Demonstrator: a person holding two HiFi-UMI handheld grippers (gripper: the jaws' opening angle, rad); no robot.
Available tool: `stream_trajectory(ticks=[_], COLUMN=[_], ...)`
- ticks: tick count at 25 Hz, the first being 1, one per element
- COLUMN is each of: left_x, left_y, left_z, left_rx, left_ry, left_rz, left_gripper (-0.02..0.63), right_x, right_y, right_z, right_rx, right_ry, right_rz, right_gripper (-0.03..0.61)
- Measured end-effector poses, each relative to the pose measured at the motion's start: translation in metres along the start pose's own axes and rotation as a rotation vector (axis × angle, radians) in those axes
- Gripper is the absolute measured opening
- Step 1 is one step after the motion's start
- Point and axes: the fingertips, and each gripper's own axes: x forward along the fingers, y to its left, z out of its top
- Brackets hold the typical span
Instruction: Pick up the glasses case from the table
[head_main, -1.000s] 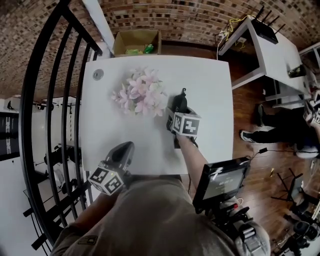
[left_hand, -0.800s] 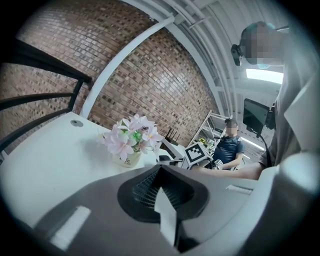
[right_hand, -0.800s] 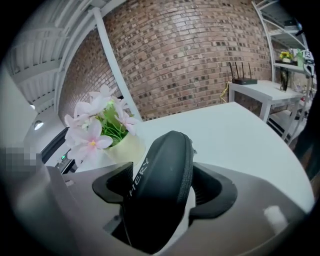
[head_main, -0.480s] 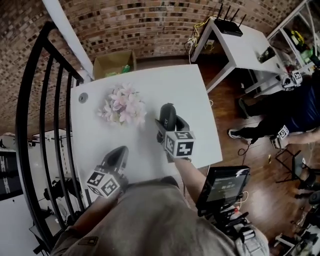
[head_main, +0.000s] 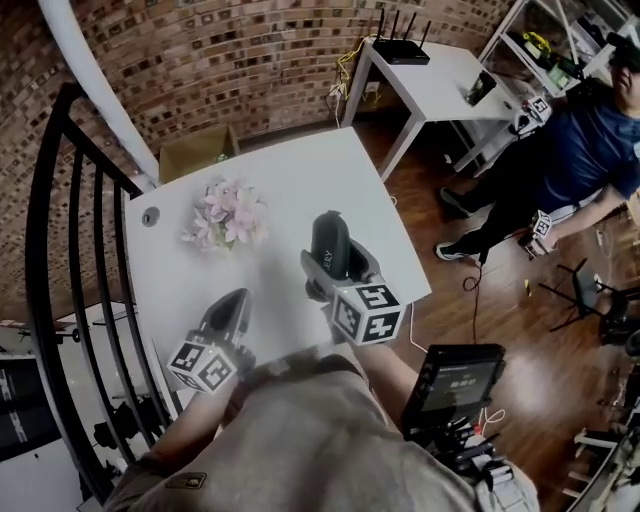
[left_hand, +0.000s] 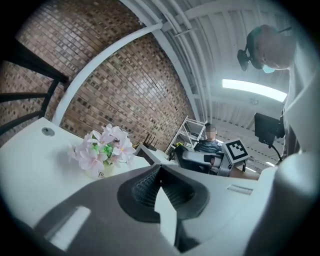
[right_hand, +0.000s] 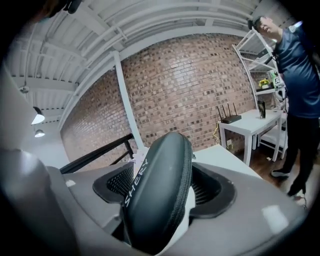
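Observation:
A dark zippered glasses case (head_main: 330, 245) (right_hand: 160, 185) with white lettering on its side is clamped between the jaws of my right gripper (head_main: 335, 262) (right_hand: 162, 192), held well above the white table (head_main: 280, 180). The case stands on edge and sticks out past the fingertips. My left gripper (head_main: 228, 312) (left_hand: 161, 187) hangs over the table's near left part, its jaws shut with nothing between them.
A small pot of pink flowers (head_main: 222, 215) (left_hand: 102, 150) stands on the table's far left part. A black railing (head_main: 80, 300) runs along the left. A second white table (head_main: 440, 80) and a person (head_main: 570, 150) are at the right. A monitor (head_main: 455, 375) sits near my right.
My right gripper has risen off the table with the glasses case in it and come nearer to me. The left gripper rose slightly. The head view swung, showing more of the room at the right.

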Motion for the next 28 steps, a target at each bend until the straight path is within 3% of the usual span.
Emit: stream_trajectory(ticks=[5, 14, 22, 28], left_x=[-0.014, -0.035, -0.042, -0.059], left_y=[-0.018, -0.087, -0.156, -0.178], left_z=[0.012, 0.004, -0.038, -0.04], left_rx=[0.019, 0.037, 0.051, 0.065], left_ry=[-0.043, -0.107, -0.124, -0.135], left_rz=[-0.003, 0.119, 0.158, 0.132], left_gripper=[0.002, 0.002, 0.002, 0.002], right_x=[-0.029, -0.093, -0.165, -0.196], right_y=[0.029, 0.027, -0.007, -0.002], right_z=[0.013, 0.033, 0.01, 0.005], right_rx=[0.011, 0.01, -0.001, 0.009], right_ry=[-0.072, -0.107, -0.104, -0.12], right_rz=[0.08, 0.255, 0.315, 0.31], right_gripper=[0.365, 0.365, 0.365, 0.365])
